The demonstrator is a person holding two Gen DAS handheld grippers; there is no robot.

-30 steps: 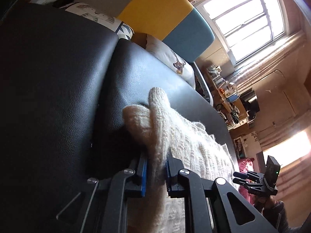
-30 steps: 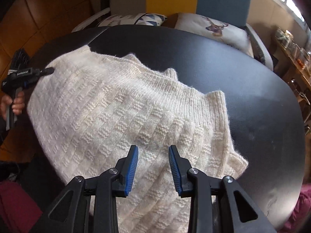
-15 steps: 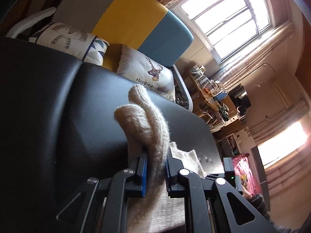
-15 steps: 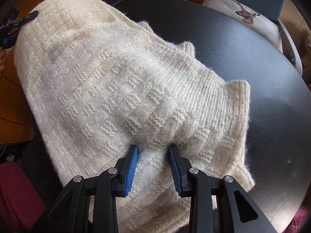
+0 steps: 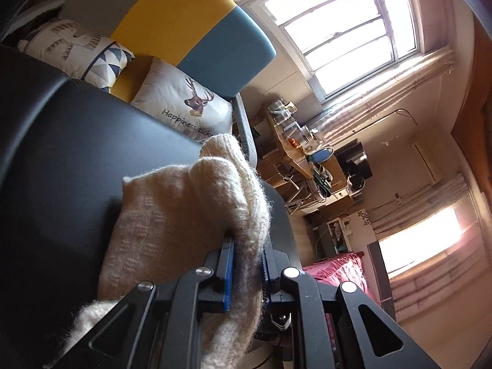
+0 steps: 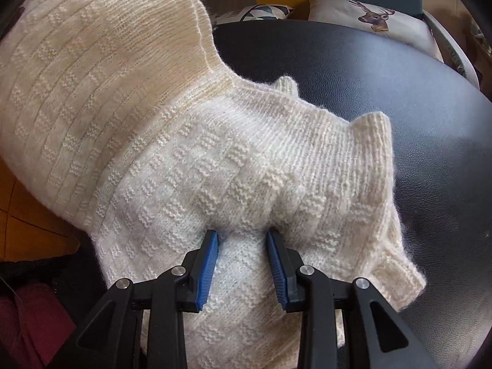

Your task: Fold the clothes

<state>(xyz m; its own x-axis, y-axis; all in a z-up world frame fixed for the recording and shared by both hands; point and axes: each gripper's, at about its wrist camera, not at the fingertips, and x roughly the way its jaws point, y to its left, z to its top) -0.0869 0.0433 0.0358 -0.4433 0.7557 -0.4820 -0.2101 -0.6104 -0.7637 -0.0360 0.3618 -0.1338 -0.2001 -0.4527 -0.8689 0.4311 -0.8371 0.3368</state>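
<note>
Left wrist: left gripper (image 5: 247, 264) clamps sweater (image 5: 184, 215) edge (raised); right gripper (image 6: 243, 246) wide, pressing knit.

Left gripper (image 5: 247, 266) clamped tight; right gripper (image 6: 243, 253) spread, pressing downward.

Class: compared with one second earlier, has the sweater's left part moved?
Yes. In the right wrist view the sweater flap has swung up and rightward over the black table.

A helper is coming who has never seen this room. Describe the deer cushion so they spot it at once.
Start at the black table where the white sweater lies. Behind its far edge is a yellow and blue seat back with two cushions. Take the deer cushion: a stag's head with writing below, unlike the triangle-patterned cushion beside it.
</note>
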